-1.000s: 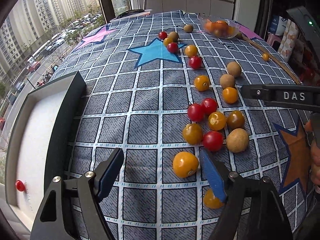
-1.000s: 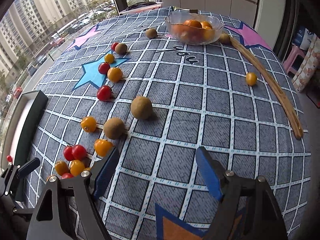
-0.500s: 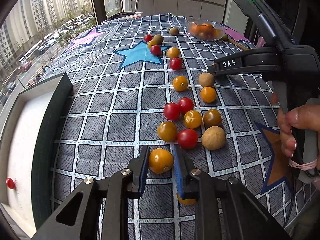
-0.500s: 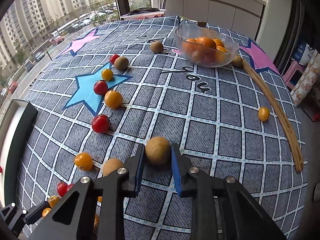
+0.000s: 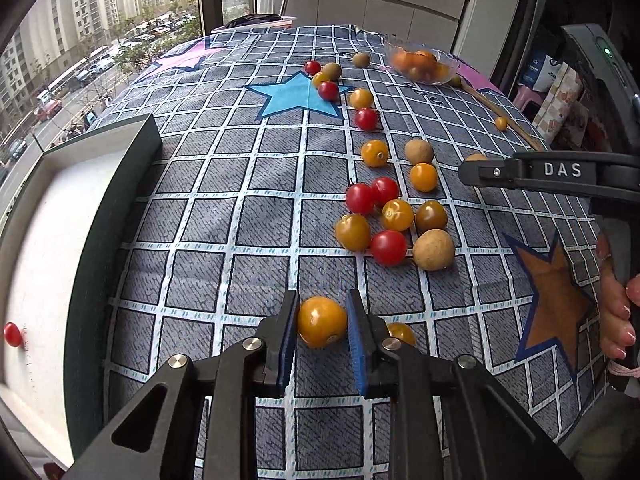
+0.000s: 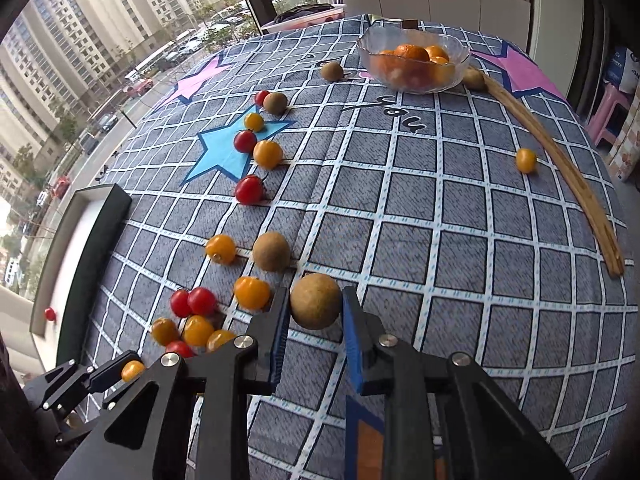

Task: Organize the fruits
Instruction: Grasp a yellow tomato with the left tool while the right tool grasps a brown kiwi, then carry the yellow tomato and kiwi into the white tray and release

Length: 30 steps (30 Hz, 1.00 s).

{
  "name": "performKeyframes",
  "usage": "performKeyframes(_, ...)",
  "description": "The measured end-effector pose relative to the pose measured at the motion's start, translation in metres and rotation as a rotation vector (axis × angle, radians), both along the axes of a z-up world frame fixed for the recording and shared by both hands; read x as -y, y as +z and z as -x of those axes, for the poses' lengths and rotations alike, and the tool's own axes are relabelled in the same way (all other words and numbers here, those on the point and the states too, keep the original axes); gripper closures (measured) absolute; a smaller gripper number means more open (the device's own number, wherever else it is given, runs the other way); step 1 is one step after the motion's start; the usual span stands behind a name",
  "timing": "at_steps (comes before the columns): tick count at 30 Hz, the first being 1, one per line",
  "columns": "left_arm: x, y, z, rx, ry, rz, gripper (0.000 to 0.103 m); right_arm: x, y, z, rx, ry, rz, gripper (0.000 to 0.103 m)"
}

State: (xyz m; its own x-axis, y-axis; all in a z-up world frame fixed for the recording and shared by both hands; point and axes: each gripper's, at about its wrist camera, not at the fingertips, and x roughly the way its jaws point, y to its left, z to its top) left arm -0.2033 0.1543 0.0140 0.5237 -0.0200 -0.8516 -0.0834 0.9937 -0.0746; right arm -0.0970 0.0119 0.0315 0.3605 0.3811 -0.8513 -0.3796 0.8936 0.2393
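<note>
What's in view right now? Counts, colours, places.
Red tomatoes: 6, red, on cloth; 1 more in tray
Yellow tomatoes: 10, yellow-orange, 9 on cloth, 1 gripped
Brown fruits: 6, brown, 5 on cloth, 1 gripped
Oranges: several, orange, in bowl
Bowl: 1, clear glass, far end
Tray: 1, dark walls, white inside, left edge
Wooden strip: 1, tan, right side
Left gripper: black, blue pads, shut on yellow tomato
Right gripper: same, shut on brown fruit
</note>
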Motion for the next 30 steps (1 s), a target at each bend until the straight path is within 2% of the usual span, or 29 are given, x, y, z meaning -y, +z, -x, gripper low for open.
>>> performKeyframes(8, -0.018, 0.013, 0.015, 0.042, 0.027, 0.010, 0.078, -0.007, 0.013, 0.026, -0.005, 0.046, -0.021, 0.075)
performKeyframes(15, -0.042, 0.027, 0.032, 0.076, 0.073, 0.009, 0.078, -0.032, 0.027, 0.041, 0.000, 0.106, -0.029, 0.075)
performKeyframes(23, -0.085, 0.044, 0.057, 0.123, 0.163, -0.015, 0.078, -0.089, 0.045, 0.060, 0.017, 0.220, -0.035, 0.075)
performKeyframes(30, -0.143, 0.044, 0.081, 0.127, 0.295, -0.043, 0.078, -0.154, 0.055, 0.081, 0.017, 0.344, -0.038, 0.075)
